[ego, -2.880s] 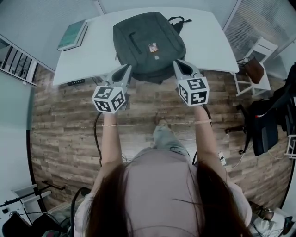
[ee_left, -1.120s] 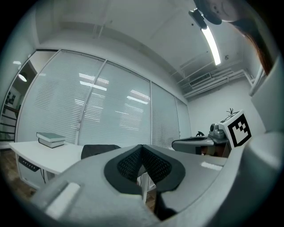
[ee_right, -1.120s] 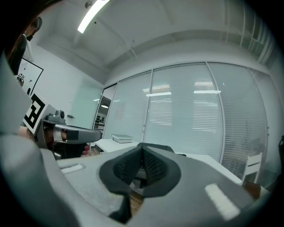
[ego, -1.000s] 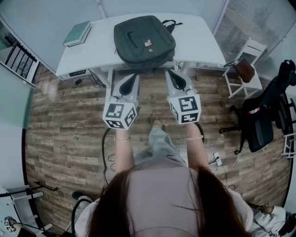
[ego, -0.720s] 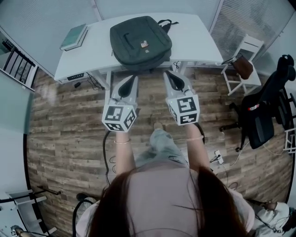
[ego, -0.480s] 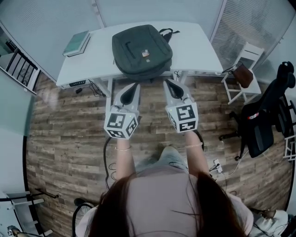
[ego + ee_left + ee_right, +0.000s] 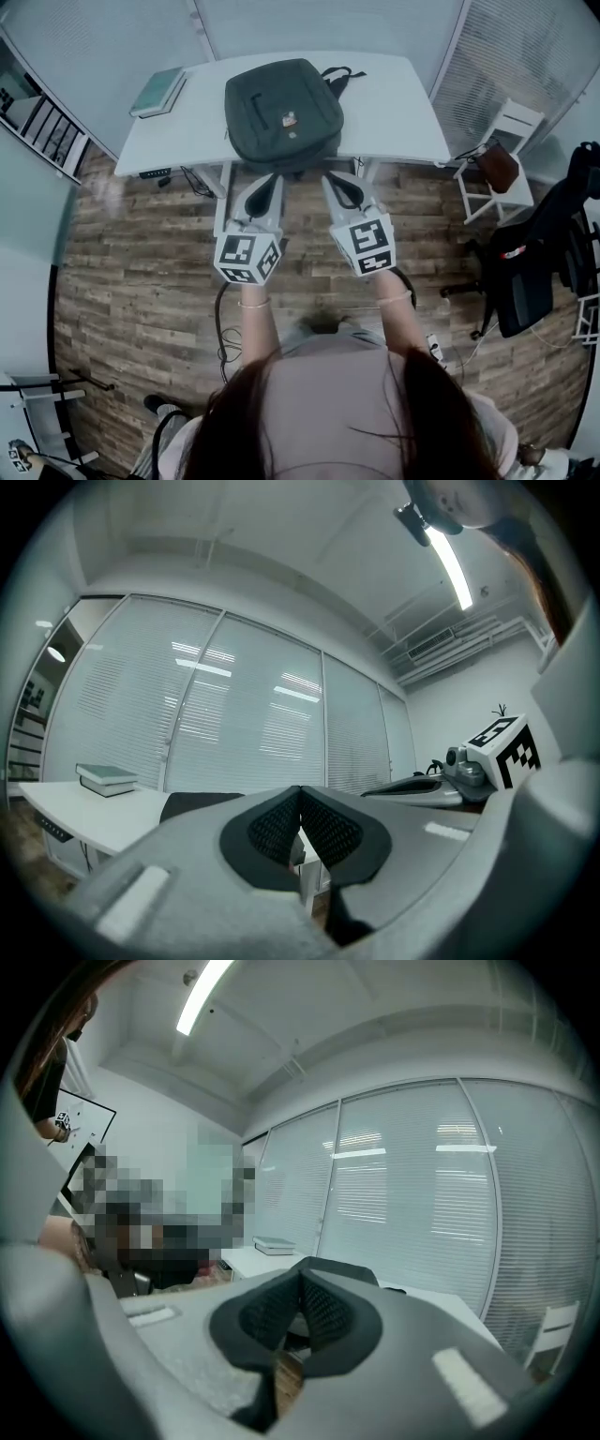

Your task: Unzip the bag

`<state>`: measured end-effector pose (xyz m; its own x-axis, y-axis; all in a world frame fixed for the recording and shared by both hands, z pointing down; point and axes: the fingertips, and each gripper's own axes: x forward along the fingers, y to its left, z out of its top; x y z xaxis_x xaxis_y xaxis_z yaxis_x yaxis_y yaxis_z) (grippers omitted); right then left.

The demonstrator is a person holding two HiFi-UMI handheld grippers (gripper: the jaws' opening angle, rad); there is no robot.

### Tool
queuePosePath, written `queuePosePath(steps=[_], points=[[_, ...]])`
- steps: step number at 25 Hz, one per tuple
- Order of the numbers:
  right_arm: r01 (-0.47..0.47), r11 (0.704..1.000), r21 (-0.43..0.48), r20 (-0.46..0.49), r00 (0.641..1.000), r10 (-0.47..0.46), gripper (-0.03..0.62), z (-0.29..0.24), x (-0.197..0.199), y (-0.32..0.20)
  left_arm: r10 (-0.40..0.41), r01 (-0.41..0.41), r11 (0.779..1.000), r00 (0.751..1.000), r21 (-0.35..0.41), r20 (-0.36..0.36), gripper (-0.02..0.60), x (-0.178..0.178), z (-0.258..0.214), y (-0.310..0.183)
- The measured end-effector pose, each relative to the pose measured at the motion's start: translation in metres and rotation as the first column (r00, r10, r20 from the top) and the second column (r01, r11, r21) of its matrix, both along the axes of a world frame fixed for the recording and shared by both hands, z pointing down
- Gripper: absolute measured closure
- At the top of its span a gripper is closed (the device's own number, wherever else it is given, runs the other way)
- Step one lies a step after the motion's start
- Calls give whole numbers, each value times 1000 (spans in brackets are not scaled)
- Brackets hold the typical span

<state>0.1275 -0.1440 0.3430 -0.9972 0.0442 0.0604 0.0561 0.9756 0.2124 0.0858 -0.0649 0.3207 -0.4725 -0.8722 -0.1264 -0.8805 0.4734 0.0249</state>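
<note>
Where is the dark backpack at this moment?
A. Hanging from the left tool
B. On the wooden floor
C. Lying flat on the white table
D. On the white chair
C: the backpack lies on the white table, while the left tool and right tool hang short of it, both shut and empty.

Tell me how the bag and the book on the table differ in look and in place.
The bag is dark grey; the book is pale green. The bag is far larger and rounded; the book is small, flat and rectangular. The bag lies at the middle of the table, reaching its near edge; the book lies at the left end. Both rest on the white table, apart from each other.
</note>
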Motion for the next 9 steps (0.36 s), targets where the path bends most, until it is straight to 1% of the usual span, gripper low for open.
queuePosePath(steps=[3, 9], points=[[26, 1000, -2, 2, 1000, -26, 591, 0, 1, -9, -22, 22, 1000, 1000, 7, -8, 571, 3, 1, -8], [54, 998, -16, 3, 999, -54, 591, 1, 12, -28, -44, 44, 999, 999, -7, -2, 571, 17, 0, -27]])
